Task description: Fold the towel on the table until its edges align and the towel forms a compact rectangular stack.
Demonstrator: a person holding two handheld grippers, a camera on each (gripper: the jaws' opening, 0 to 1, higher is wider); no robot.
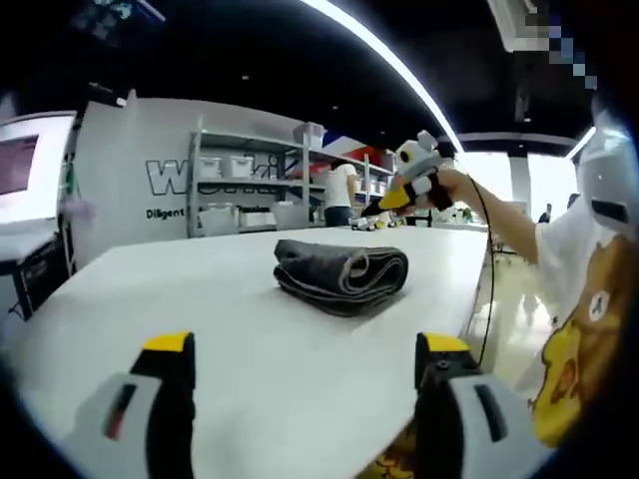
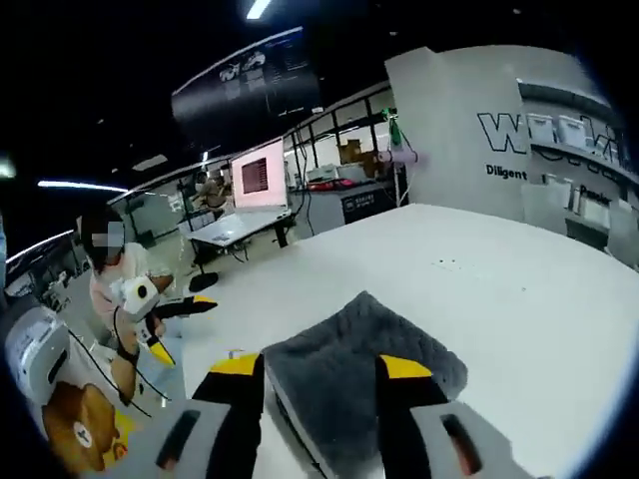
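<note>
A dark grey towel (image 1: 339, 271) lies folded into a thick, compact stack on the white table (image 1: 200, 289), with its rolled layers facing the left gripper view. My left gripper (image 1: 305, 349) stands open near the table's front edge, well short of the towel. My right gripper (image 1: 399, 198) hangs in a hand above and beyond the towel, apart from it. In the right gripper view the towel (image 2: 349, 369) lies below my open right gripper (image 2: 319, 367), nothing pinched. My left gripper (image 2: 175, 324) comes in from the left with its jaws apart.
The table's edge (image 1: 479, 289) runs close to the towel on its right side. Shelves with white bins (image 1: 250, 180) and a standing person (image 1: 339, 195) are behind the table. A desk with a pink screen (image 2: 258, 175) stands off the far side. A lettered wall panel (image 2: 539, 140) rises beyond.
</note>
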